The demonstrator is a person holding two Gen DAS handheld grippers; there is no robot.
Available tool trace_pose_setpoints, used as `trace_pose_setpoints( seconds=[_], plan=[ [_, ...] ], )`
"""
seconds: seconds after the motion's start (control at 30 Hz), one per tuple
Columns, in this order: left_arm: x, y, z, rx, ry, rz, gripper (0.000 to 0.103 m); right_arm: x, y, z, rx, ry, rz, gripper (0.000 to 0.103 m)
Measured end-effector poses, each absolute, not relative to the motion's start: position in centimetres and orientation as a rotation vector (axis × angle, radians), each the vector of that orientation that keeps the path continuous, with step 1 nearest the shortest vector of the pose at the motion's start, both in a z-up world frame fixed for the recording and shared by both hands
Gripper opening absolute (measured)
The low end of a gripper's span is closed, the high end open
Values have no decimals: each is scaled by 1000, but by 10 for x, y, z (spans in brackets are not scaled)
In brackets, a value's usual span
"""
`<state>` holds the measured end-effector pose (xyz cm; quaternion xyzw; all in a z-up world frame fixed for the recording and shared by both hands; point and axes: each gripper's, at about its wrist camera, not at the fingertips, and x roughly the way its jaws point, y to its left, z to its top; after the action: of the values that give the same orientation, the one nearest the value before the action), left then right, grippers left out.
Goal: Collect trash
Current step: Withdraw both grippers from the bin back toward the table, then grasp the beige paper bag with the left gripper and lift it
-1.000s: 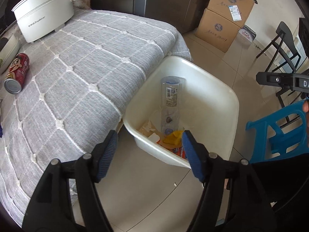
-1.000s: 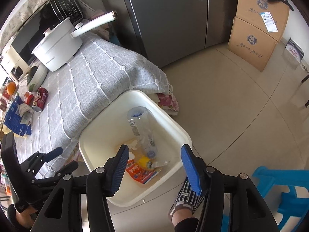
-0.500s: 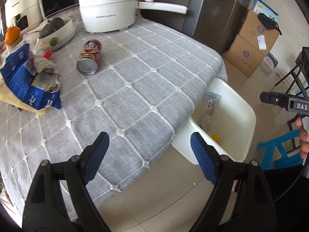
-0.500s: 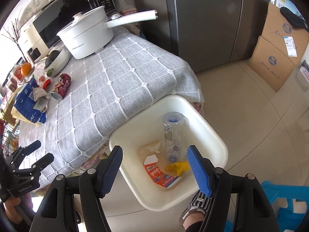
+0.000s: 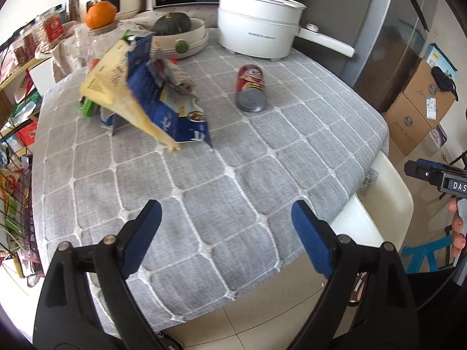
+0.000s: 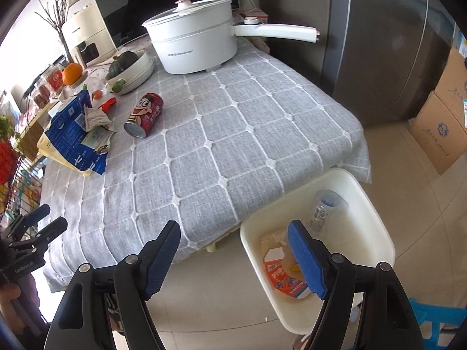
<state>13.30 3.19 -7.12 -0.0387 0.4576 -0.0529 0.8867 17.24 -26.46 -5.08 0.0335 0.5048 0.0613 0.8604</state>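
Left gripper (image 5: pixel 224 230) and right gripper (image 6: pixel 235 253): both empty, jaws just opened wide. On the grey tablecloth (image 6: pixel 233 134): red can (image 6: pixel 144 115) on its side, beside torn blue packaging (image 6: pixel 74 138). In the white bin (image 6: pixel 376 224) beside the table: clear bottle (image 6: pixel 324 210) and wrappers.

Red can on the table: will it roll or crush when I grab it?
The red can lies on its side on the quilted cloth, so a nudge probably rolls it. It looks like thin metal, likely light and dentable. Gripping across its round body seems safest.
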Motion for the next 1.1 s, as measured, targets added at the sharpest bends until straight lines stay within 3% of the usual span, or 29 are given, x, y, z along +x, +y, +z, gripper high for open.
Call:
trace_pose_setpoints(
  seconds=[0.2, 0.47, 0.7, 0.8, 0.87, 0.93, 1.1],
  plan=[
    [143, 97, -74, -222, 895, -37, 87, 188, -221, -58, 35, 1070, 170, 79],
    [181, 129, -81, -382, 807, 33, 46, 207, -199, -67, 30, 1087, 178, 79],
    [197, 130, -71, -460, 694, 40, 41, 217, -203, -73, 120, 1128, 189, 79],
    [206, 133, -72, -485, 680, 44, 29, 218, -205, -74, 146, 1138, 191, 79],
    [211, 134, -72, -505, 678, 39, 11, 217, -205, -74, 149, 1138, 191, 79],
    [211, 132, -67, -501, 669, 25, 4, 215, -204, -74, 147, 1135, 192, 79],
    [200, 115, -48, -441, 660, -57, 3, 212, -194, -71, 135, 1120, 208, 79]
  ],
)
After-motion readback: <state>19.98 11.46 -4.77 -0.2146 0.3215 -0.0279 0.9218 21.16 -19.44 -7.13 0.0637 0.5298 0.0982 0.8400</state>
